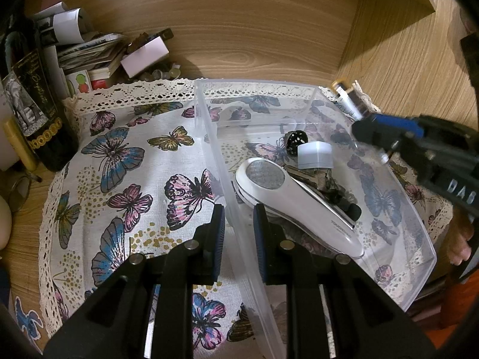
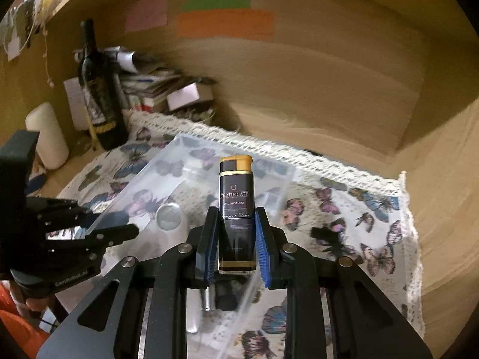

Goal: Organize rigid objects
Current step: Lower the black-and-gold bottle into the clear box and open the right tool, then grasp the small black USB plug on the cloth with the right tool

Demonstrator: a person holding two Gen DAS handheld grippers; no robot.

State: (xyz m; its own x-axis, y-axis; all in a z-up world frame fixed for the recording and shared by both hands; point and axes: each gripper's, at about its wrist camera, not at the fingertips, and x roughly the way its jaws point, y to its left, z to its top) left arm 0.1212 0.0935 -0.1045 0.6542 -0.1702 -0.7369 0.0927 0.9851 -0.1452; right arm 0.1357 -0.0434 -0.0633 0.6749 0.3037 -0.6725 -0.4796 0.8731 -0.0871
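Observation:
A clear plastic bin [image 1: 206, 125] stands on a butterfly-print cloth [image 1: 119, 164]. Inside lie a white handheld device [image 1: 287, 203], a small pale cap [image 1: 315, 155], a black round piece [image 1: 296, 140] and dark keys [image 1: 335, 191]. My left gripper [image 1: 238, 218] is shut on the bin's left wall, which runs between its blue pads. My right gripper [image 2: 236, 218] is shut on a black lighter with a gold cap [image 2: 236, 206], held upright in the air over the bin [image 2: 263, 167]. The left wrist view shows that lighter [image 1: 348, 98] above the bin's far right corner.
A dark wine bottle [image 1: 36, 104] and a pile of papers and boxes [image 1: 89, 51] crowd the back left corner, with a white candle [image 2: 48, 134] beside them. Wooden walls close in the back and right. A small dark object [image 2: 326, 234] lies on the cloth right of the bin.

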